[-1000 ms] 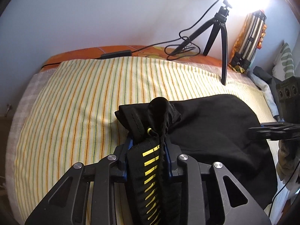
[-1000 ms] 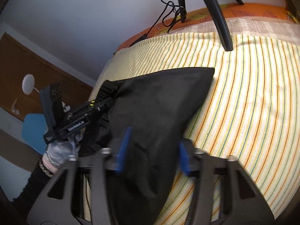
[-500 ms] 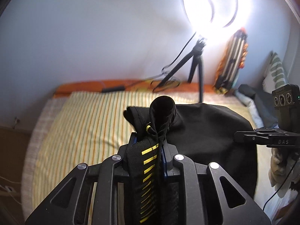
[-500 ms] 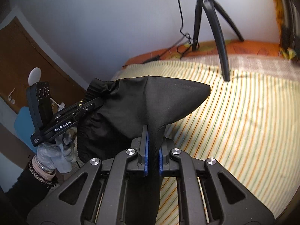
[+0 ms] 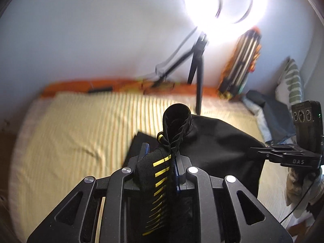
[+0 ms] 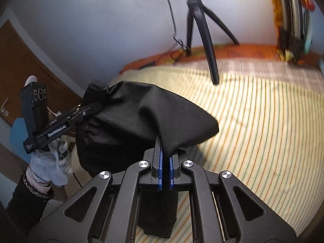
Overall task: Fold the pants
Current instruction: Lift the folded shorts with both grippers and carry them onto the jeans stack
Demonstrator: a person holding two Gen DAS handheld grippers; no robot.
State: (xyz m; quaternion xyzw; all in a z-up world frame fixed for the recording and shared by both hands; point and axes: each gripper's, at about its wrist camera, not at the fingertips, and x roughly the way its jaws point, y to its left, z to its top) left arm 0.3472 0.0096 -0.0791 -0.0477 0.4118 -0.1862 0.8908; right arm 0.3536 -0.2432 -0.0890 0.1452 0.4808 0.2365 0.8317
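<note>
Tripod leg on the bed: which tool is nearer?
Right, probably. The right tool grips the pants on the side below the tripod leg; the left tool holds the far end.

A ring light (image 5: 224, 0) at one o'clock in the left view burns to pure white glare, and its glow washes the wall (image 5: 91, 30). In the right view the same glare sits at twelve o'clock. Both pictures bend strongly toward dark rounded corners. The striped bedspread (image 5: 81, 129) smears with motion blur at nine o'clock; the tripod (image 6: 204, 40) looks soft, perhaps from movement.
</note>
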